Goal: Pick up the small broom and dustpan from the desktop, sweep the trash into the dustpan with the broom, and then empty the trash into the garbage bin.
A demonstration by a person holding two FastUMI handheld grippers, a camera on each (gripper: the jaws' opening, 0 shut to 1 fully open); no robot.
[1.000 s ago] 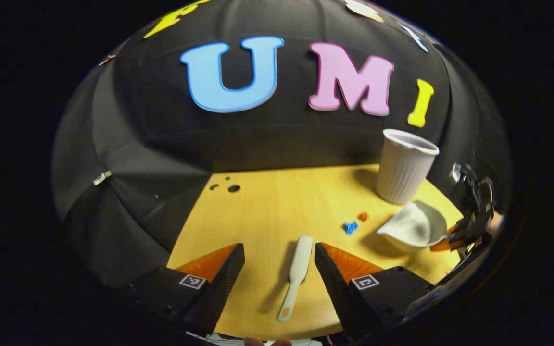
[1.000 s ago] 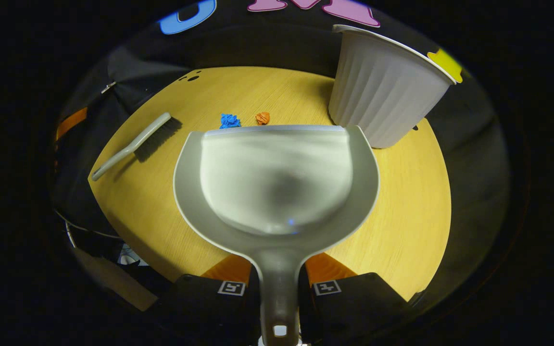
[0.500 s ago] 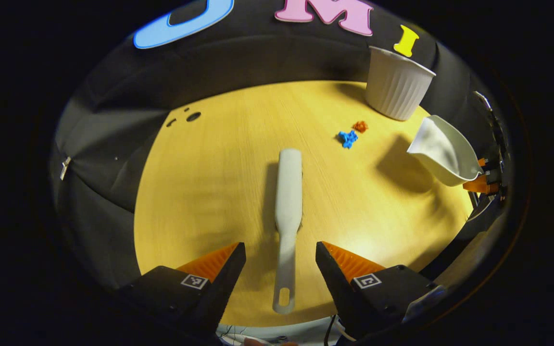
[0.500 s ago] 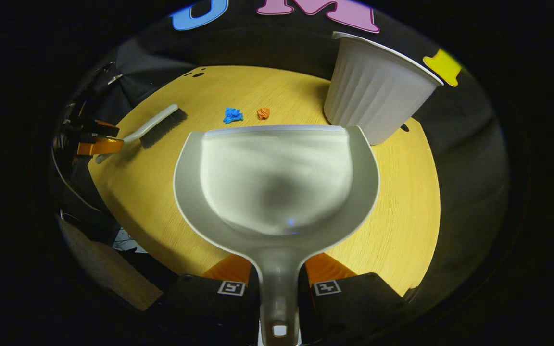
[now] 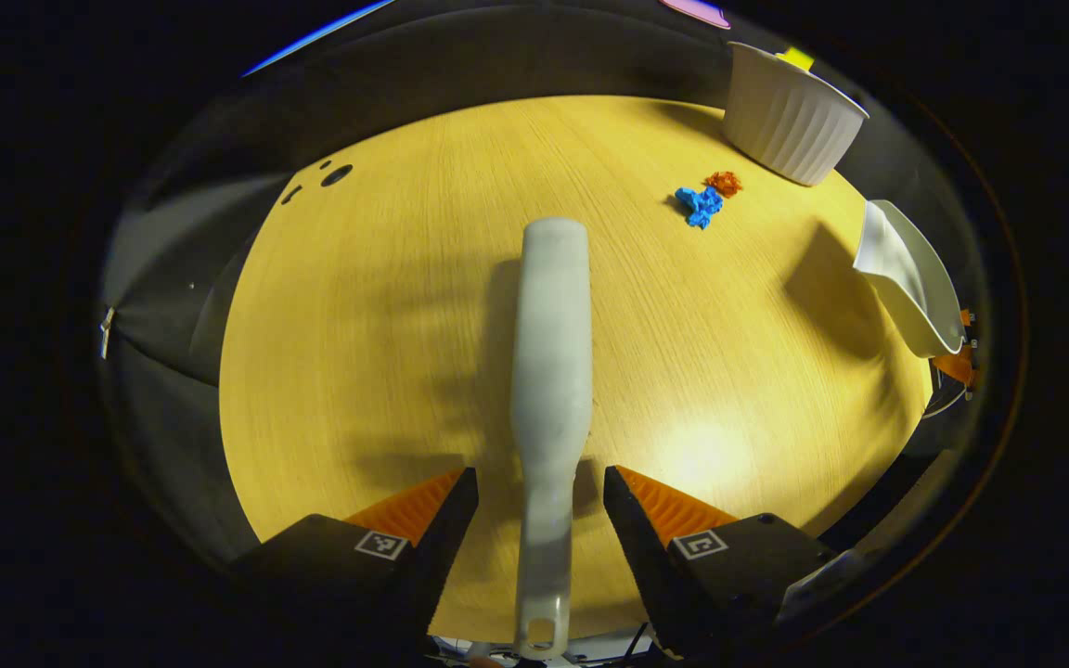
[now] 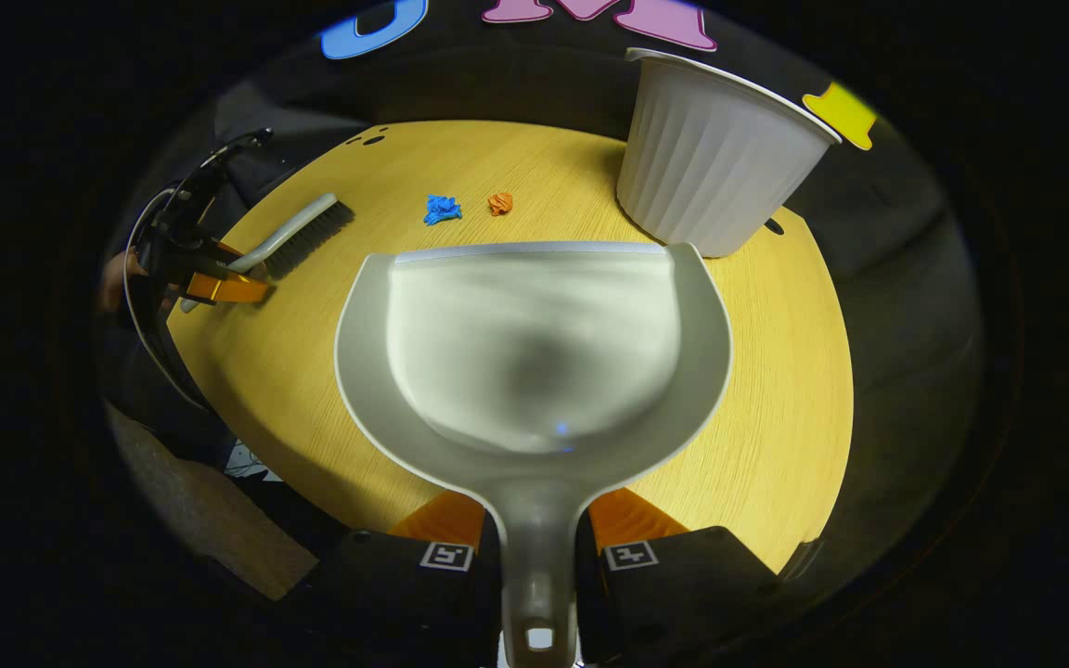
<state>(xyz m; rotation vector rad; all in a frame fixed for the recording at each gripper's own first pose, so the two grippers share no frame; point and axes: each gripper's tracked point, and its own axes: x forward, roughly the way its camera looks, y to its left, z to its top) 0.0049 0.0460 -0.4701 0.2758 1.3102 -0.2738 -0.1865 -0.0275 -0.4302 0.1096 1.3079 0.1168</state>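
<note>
In the left gripper view, the yellow wood desktop (image 5: 386,306) meets black cloth; the pale broom (image 5: 550,325) lies at centre, its handle between the left gripper's (image 5: 539,496) parted fingers, untouched; blue scrap (image 5: 701,205) and orange scrap (image 5: 725,182) lie at 1 o'clock, near the ribbed white bin (image 5: 790,111).

In the right gripper view, the right gripper (image 6: 537,529) clamps the grey dustpan (image 6: 534,343) handle; its pan looks bare; the broom lies at 10 o'clock.
</note>
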